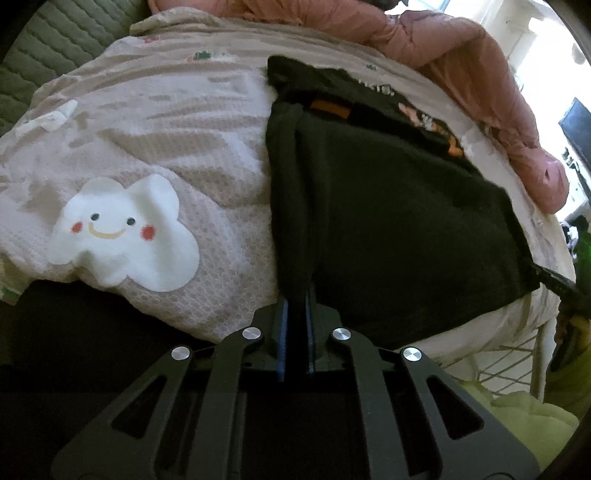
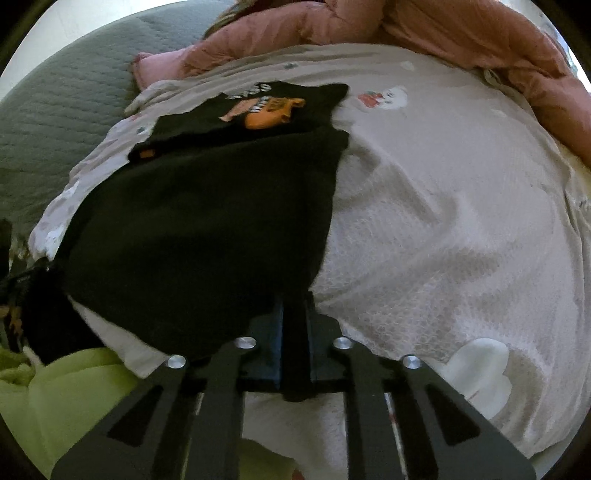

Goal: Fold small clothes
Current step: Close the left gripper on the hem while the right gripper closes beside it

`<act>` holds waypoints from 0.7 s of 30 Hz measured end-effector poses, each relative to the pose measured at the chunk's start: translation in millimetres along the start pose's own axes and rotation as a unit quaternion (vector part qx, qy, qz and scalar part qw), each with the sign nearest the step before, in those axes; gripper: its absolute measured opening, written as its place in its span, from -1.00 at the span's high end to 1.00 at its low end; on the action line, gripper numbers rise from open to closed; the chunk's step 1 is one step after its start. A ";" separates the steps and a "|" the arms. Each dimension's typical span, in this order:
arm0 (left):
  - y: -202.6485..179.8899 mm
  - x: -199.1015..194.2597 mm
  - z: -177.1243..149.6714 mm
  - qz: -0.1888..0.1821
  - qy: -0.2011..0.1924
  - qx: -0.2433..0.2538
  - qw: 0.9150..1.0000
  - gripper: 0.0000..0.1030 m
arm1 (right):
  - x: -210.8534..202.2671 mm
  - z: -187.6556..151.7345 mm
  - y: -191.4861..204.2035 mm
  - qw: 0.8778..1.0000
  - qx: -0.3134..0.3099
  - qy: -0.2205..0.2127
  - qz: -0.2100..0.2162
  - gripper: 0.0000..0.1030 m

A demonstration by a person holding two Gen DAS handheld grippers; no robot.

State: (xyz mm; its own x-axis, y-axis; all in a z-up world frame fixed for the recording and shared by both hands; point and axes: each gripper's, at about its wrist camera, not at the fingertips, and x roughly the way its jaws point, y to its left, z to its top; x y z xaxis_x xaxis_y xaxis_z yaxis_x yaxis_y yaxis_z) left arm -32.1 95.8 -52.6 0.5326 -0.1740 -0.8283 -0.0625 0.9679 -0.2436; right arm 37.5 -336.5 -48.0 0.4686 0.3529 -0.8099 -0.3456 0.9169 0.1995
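**So: both claws clamped on the black tee's near hem**

Bed first: beige waffle blanket w/ a smiling cloud patch, pink duvet bunched at the far edge. My black shirt lies flat on the blanket, orange print at its far end. My left gripper pinches its near left corner; my right gripper is closed on the near right corner.

Looked like a home bedroom: a bed under a beige blanket with a smiling cloud patch, a pink duvet, a green quilt, a bright window.
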 end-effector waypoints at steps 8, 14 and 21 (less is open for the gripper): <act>5.1 -27.5 1.7 -0.019 -0.031 -0.008 0.999 0.97 | -33.9 -5.1 -1.6 1.000 -0.018 -0.011 0.009 0.84; 8.9 -5.7 -3.7 -0.012 0.008 -0.013 1.000 0.97 | -13.5 -17.5 -11.4 1.000 0.006 0.013 0.010 0.84; 8.2 9.6 -7.0 -0.017 0.030 -0.018 0.999 0.76 | -5.1 -23.8 -13.5 0.999 0.016 0.028 0.030 0.51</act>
State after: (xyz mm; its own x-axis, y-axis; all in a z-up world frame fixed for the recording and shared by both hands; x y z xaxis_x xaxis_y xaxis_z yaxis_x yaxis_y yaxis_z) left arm -33.3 100.9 -66.1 0.4832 -0.2183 -0.8479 -0.0758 0.9544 -0.2889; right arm 20.5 -355.1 -59.7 0.4008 0.3977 -0.8254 -0.3455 0.9000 0.2659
